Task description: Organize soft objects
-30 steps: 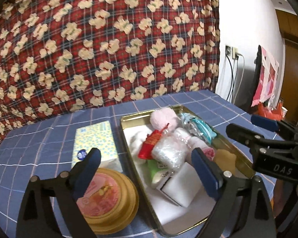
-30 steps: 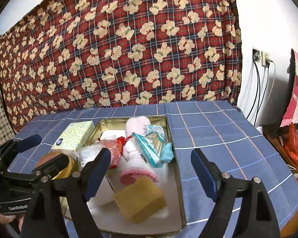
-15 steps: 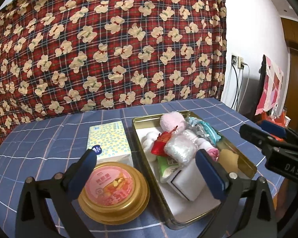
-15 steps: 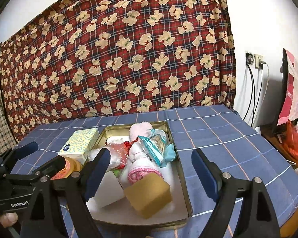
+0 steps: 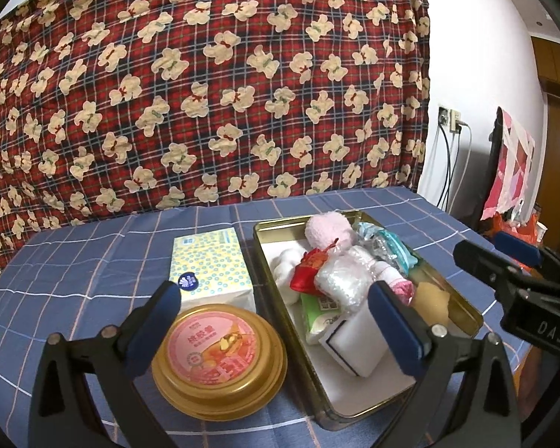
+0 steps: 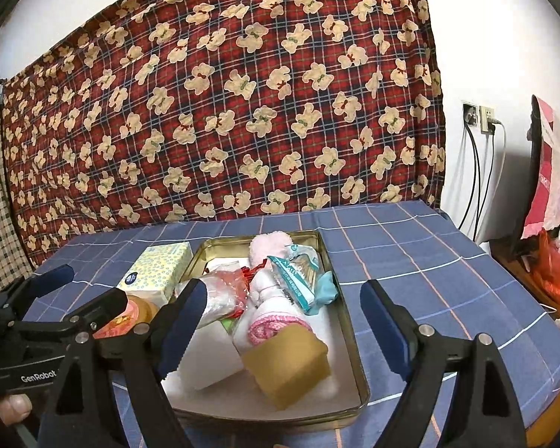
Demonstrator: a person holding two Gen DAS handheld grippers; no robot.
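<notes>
A gold metal tray [image 5: 463, 310] [image 6: 356, 369] sits on the blue checked tablecloth and holds several soft things: a pink rolled towel [image 6: 276, 323], a tan sponge [image 6: 289, 366], a white sponge block [image 5: 354, 343], a teal packet [image 6: 298, 276], a clear bag [image 5: 341, 280], a red pouch [image 5: 308, 270]. A yellow tissue pack [image 5: 209, 265] and a gold round tin [image 5: 218, 354] lie left of the tray. My left gripper [image 5: 280, 321] is open and empty, above the tin and the tray's near end. My right gripper [image 6: 280, 321] is open and empty above the tray's near end.
A red plaid bear-print cloth [image 5: 205, 93] hangs behind the table. The table's right edge [image 6: 522, 298] drops off toward a wall with sockets and cables [image 6: 478, 149]. An orange bag [image 6: 556, 272] sits on a low stand at the right.
Both grippers have pulled back and risen from the tray, so the table looks farther off. Both stay open and empty. The objects have not moved.
</notes>
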